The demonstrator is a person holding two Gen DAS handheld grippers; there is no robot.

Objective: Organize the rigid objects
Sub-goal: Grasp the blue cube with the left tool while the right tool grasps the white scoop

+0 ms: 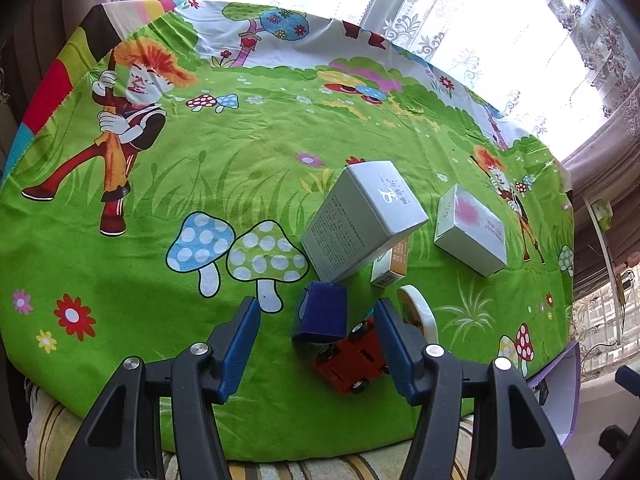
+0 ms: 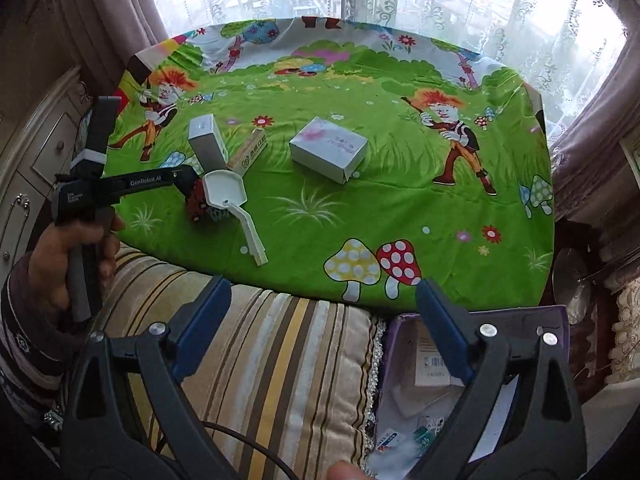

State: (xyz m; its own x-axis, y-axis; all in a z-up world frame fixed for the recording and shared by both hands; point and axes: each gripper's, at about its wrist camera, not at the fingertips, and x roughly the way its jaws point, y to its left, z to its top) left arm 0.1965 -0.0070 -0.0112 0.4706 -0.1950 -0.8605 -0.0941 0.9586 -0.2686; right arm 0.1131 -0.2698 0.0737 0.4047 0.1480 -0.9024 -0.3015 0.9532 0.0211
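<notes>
My left gripper (image 1: 316, 312) is open, low over the green cartoon cloth (image 1: 160, 288), its jaws either side of a dark blue box (image 1: 322, 314) and a red toy car (image 1: 354, 358) lying on its side. The car touches the right finger (image 1: 394, 344). Beyond stand a tilted white box (image 1: 360, 220), a small orange-white carton (image 1: 390, 266), a white box with a pink flower (image 1: 472, 230), and a white hand mirror (image 1: 418, 310). My right gripper (image 2: 322, 308) is open and empty, above the striped sofa edge. It sees the left gripper (image 2: 176, 184) by the mirror (image 2: 230, 200).
A purple open box (image 2: 556, 320) holding cards and packets sits on the striped cushion (image 2: 280, 360) below the right gripper. The table is round, backed by lace-curtained windows. A cabinet (image 2: 40, 152) stands at the left. The flower box (image 2: 328, 150) lies mid-table.
</notes>
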